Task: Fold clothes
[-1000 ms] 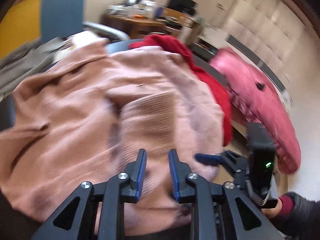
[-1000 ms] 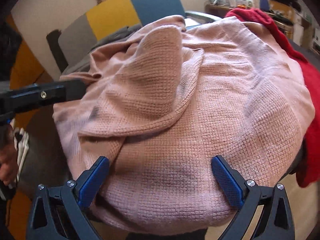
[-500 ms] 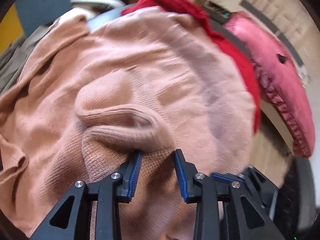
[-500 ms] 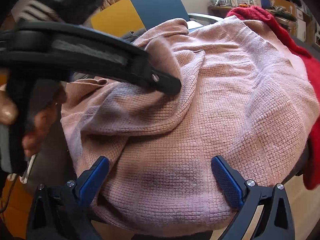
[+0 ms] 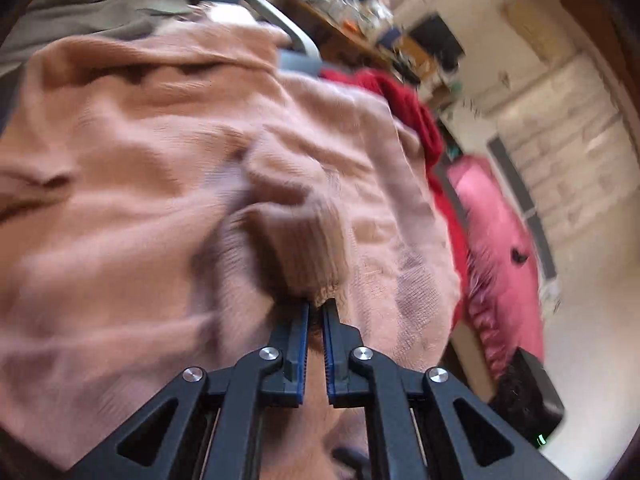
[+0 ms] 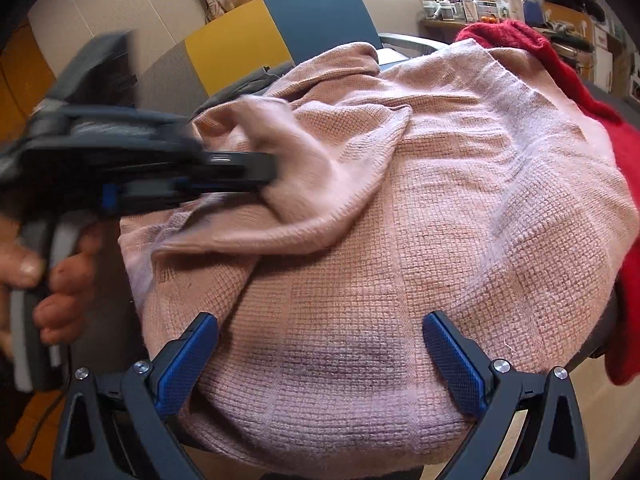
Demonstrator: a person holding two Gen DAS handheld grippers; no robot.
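Observation:
A pink knitted sweater (image 6: 440, 200) lies spread over the table and also fills the left wrist view (image 5: 120, 200). My left gripper (image 5: 316, 308) is shut on the sweater's ribbed sleeve cuff (image 5: 308, 252) and holds it lifted over the sweater body. In the right wrist view the left gripper (image 6: 264, 172) comes in from the left with the sleeve (image 6: 296, 152) bunched at its tip. My right gripper (image 6: 320, 344) is open and empty, its jaws wide apart just above the sweater's near hem.
A red garment (image 6: 568, 64) lies under the sweater's right side and also shows in the left wrist view (image 5: 408, 108). A pink cushion (image 5: 496, 256) sits beyond the table edge. A grey garment (image 5: 80, 20) and a yellow-and-blue chair (image 6: 280, 32) are behind.
My left gripper has closed on the sleeve cuff and lifted it, carrying it over the sweater body. My right gripper has stayed still and open.

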